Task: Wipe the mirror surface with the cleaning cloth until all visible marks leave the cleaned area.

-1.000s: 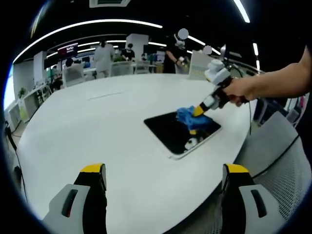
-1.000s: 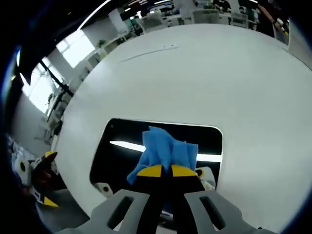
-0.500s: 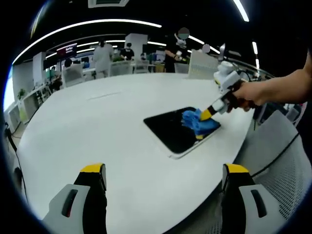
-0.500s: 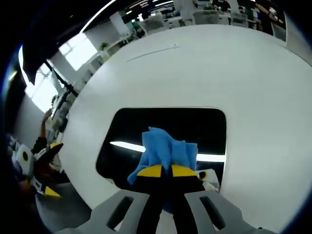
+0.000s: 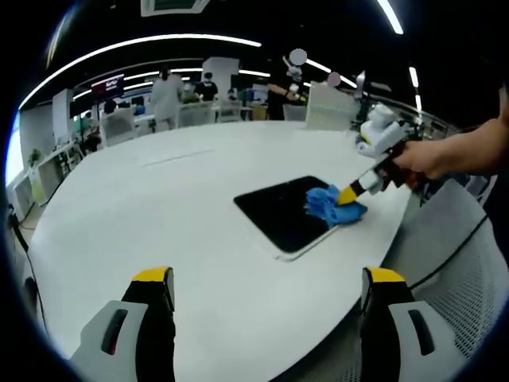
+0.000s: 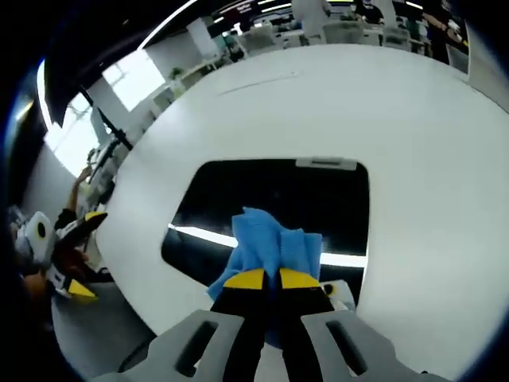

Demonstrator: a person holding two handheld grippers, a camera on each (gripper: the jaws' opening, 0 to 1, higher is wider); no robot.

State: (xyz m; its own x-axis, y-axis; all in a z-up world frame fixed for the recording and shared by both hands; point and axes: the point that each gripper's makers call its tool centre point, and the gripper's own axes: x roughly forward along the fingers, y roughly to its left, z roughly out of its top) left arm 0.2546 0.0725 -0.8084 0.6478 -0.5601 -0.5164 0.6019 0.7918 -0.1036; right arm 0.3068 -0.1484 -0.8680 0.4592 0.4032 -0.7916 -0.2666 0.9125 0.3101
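The right gripper point(image 6: 264, 278) is clamped on the blue cleaning cloth point(image 6: 273, 244), which bunches just beyond its yellow tips and presses on the near edge of the mirror point(image 6: 270, 199). From this gripper the dark glass stretches ahead and to both sides, its long axis lying across the gripper's line, so the unwiped stretch is forward and leftward, I judge. The left gripper point(image 5: 266, 280) hangs with jaws wide and empty, well back from the mirror point(image 5: 278, 211) over the white surface point(image 5: 159, 215); the right is far nearer. The left gripper view shows the cloth point(image 5: 334, 207) at the mirror's far-right corner, overhanging its edge; the right gripper view shows light streaks reflected in the glass. Marks are too small to tell.
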